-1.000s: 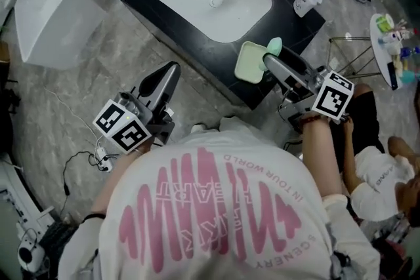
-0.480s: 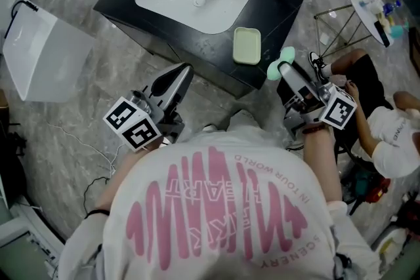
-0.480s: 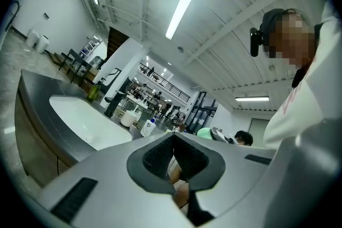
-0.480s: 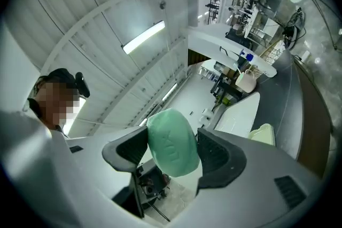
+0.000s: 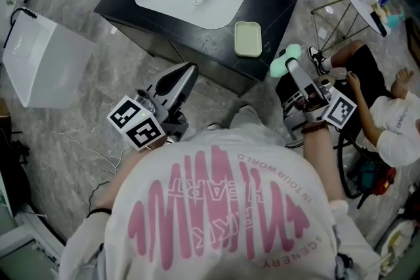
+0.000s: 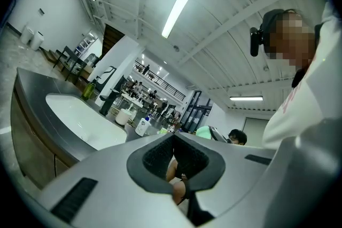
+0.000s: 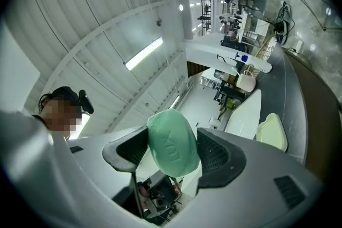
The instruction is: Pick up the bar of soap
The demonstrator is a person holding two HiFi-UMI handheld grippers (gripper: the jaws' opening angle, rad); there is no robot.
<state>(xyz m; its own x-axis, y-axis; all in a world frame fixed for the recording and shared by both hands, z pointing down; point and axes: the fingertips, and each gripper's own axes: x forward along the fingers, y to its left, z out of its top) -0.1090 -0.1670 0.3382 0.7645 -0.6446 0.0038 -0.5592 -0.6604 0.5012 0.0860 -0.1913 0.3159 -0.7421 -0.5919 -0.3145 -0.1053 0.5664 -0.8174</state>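
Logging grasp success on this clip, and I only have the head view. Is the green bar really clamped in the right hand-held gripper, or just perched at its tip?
Observer: Clamped. The right gripper view shows the green soap bar pinched from both sides by the right hand-held gripper, with each jaw pressed against it.
Operator: And the left one? From above I can't tell whether it carries anything.
Observer: It carries nothing. In the left gripper view the left hand-held gripper has its jaws together at the tips with nothing between them.
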